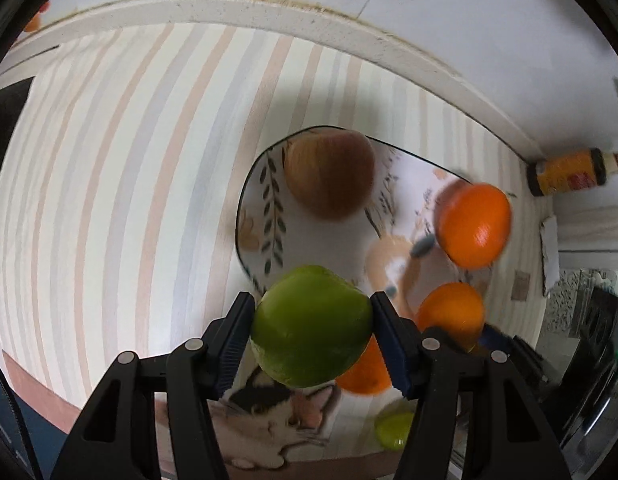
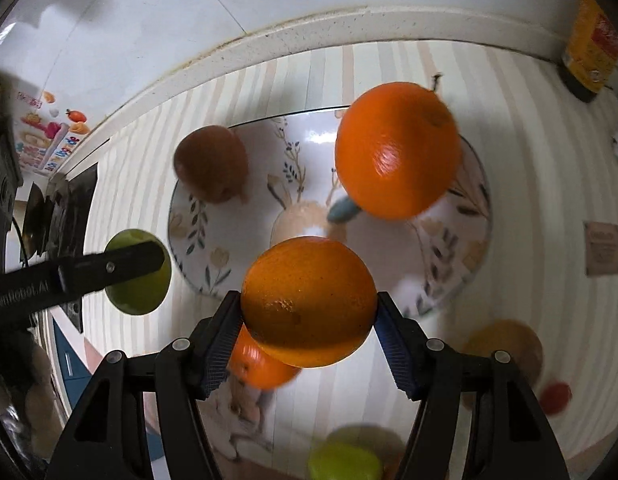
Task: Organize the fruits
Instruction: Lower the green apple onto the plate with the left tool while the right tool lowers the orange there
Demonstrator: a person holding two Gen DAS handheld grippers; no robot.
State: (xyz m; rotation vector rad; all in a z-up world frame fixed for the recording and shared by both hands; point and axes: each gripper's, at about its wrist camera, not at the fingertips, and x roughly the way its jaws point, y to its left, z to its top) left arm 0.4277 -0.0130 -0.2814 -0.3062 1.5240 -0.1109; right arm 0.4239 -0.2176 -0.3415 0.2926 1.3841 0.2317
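Green apple [image 1: 311, 326] gripped — orange [image 2: 309, 300] too.

I read this as a home kitchen: striped cloth [image 2: 529, 184] covers the bench, a floral plate [image 2: 461, 280] sits centre, a sauce bottle [image 1: 569, 172] lies at 3 o'clock, and a stove [image 2: 75, 196] at 9 o'clock.

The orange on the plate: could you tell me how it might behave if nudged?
The orange looks round and smooth, so it would probably roll easily. The plate looks glossy and shallow, so it likely offers little grip. Its rind seems firm, so it probably keeps its shape.
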